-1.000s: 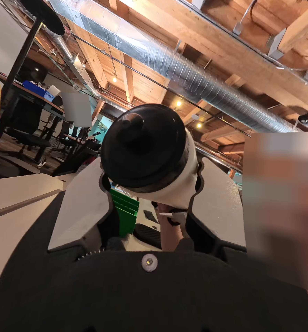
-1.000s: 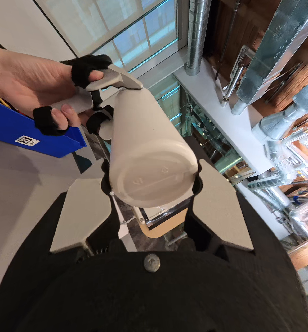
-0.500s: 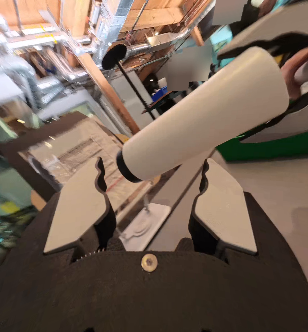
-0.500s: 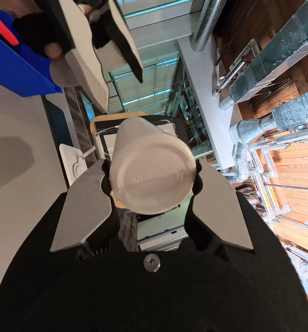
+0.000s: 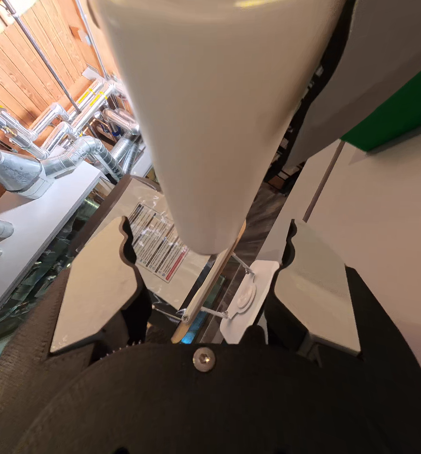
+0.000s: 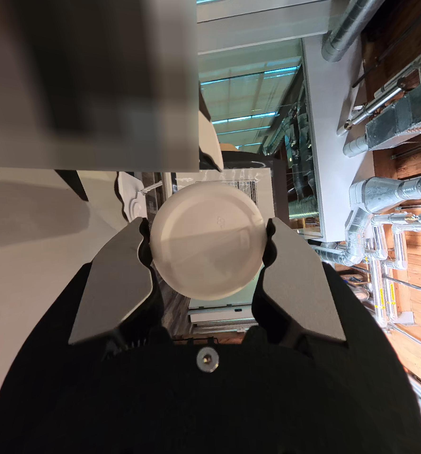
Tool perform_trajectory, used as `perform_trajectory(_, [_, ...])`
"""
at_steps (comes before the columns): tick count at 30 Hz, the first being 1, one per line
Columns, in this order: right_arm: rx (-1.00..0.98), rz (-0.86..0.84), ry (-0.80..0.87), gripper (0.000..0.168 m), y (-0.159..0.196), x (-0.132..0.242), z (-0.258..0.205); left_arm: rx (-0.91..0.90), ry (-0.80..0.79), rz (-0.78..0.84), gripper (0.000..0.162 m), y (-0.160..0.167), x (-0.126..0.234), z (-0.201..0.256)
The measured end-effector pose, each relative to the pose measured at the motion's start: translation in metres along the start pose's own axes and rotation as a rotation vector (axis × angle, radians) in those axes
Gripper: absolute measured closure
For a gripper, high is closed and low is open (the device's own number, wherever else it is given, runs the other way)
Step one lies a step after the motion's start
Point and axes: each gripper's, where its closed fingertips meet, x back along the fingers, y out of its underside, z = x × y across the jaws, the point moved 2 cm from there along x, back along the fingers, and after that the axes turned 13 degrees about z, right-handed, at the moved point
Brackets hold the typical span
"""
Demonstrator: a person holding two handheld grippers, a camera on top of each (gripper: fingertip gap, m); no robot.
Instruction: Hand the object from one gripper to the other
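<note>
Bottle (image 6: 207,242) smooth white cylinder, clamped in right gripper (image 6: 207,239); left gripper (image 5: 207,239) spread.

A printed label sheet (image 5: 159,248) bears writing too small to read.

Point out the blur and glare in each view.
Left wrist view: the bottle is smeared near the top edge, and the laminated sheet behind it glints. Right wrist view: the bottle base is sharp, with a masked patch upper left.

One white bottle (image 6: 207,242), two tools — left tool (image 5: 205,248) and right tool (image 6: 207,242) — and one green bin (image 5: 398,105).
</note>
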Motion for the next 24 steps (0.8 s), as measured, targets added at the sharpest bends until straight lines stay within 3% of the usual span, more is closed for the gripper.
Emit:
perform_trajectory(1, [0.008,0.007,-0.015,0.077,-0.004,0.001,-0.001,0.005,-0.009,0.025,0.042,-0.004,-0.001,0.002])
perform_trajectory(5, [0.054,0.037,-0.074,0.077,-0.021,0.006,-0.009,-0.046,-0.097,0.122,0.042,-0.026,0.002,-0.004])
perform_trajectory(9, [0.071,0.058,-0.134,0.077,-0.031,0.007,-0.019,-0.193,-0.058,0.168,0.062,-0.046,0.006,0.005])
perform_trajectory(14, [0.051,0.08,-0.074,0.078,-0.029,0.008,-0.01,-0.145,-0.06,0.118,0.065,-0.042,0.005,-0.002])
perform_trajectory(17, [0.019,0.18,-0.013,0.091,-0.036,0.017,0.003,0.009,-0.099,0.082,0.065,-0.033,0.006,-0.017])
perform_trajectory(24, [-0.445,0.329,-0.002,0.091,-0.021,0.027,0.028,0.663,-0.143,0.113,0.066,-0.021,0.017,-0.072])
